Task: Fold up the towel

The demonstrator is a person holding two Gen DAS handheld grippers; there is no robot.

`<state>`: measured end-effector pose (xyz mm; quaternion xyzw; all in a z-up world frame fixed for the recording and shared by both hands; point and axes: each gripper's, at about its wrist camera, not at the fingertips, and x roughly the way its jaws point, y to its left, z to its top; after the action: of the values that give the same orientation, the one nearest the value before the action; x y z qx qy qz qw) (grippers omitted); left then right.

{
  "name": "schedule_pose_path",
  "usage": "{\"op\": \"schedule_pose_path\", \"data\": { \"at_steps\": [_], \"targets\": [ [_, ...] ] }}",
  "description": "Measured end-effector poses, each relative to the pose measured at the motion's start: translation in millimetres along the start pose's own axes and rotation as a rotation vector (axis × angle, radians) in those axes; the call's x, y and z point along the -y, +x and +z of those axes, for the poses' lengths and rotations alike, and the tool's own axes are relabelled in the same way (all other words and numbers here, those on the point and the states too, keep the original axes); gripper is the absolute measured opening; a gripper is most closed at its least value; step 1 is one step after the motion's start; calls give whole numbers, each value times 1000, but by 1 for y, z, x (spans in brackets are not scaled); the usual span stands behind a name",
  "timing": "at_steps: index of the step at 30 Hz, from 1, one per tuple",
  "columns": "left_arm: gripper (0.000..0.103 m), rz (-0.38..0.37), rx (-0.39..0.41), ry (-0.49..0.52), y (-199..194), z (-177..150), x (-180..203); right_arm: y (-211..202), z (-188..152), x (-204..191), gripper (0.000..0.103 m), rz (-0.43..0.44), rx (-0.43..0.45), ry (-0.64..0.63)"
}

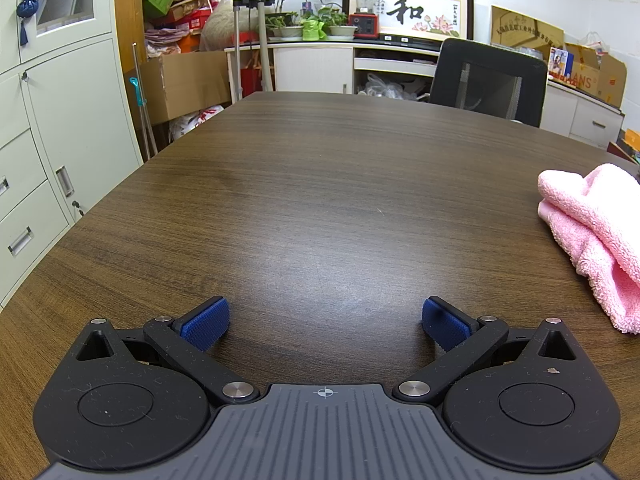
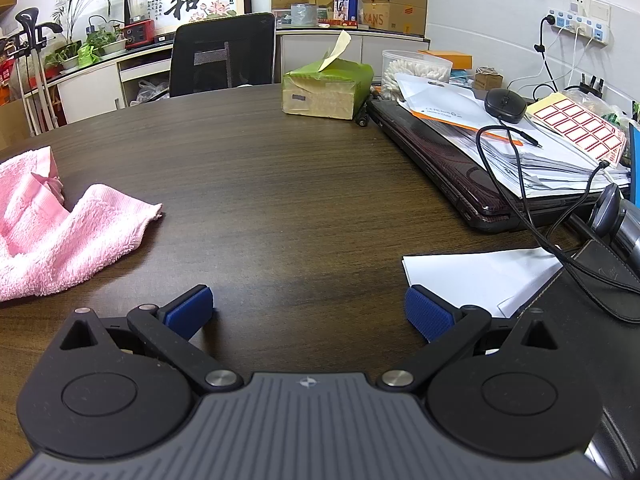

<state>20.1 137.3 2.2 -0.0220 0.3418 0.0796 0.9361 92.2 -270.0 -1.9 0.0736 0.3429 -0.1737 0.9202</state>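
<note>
**Towel lies crumpled between two empty grippers**

The towel (image 2: 60,232) sits rumpled on the dark table (image 1: 320,200), between the left gripper (image 1: 325,318) and the right gripper (image 2: 308,310), whose jaws both stand wide apart, holding nothing. Pinching a bunched ridge instead of a true corner would likely fold it crooked. It looks pink, plush and heaped. Farther right, loose paper (image 2: 480,276) could snag.

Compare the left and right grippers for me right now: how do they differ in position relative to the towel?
The left gripper has the pink towel off to its right; the right gripper has it to its left. The left gripper faces bare table; the right gripper has a white paper sheet beside its right finger. Both are open, holding nothing, apart from the crumpled towel.
</note>
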Motion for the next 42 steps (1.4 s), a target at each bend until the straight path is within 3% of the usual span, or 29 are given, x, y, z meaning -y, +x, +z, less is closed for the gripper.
{"op": "schedule_pose_path", "data": {
  "at_steps": [22,31,42],
  "targets": [
    [103,0,0,0,0,0,0,3,6,-6,103,-6,-22,11],
    [103,0,0,0,0,0,0,-3,42,-51,103,229,-12,-1],
    [103,0,0,0,0,0,0,33,60,-96,102,380,-100,-17]
  ]
}}
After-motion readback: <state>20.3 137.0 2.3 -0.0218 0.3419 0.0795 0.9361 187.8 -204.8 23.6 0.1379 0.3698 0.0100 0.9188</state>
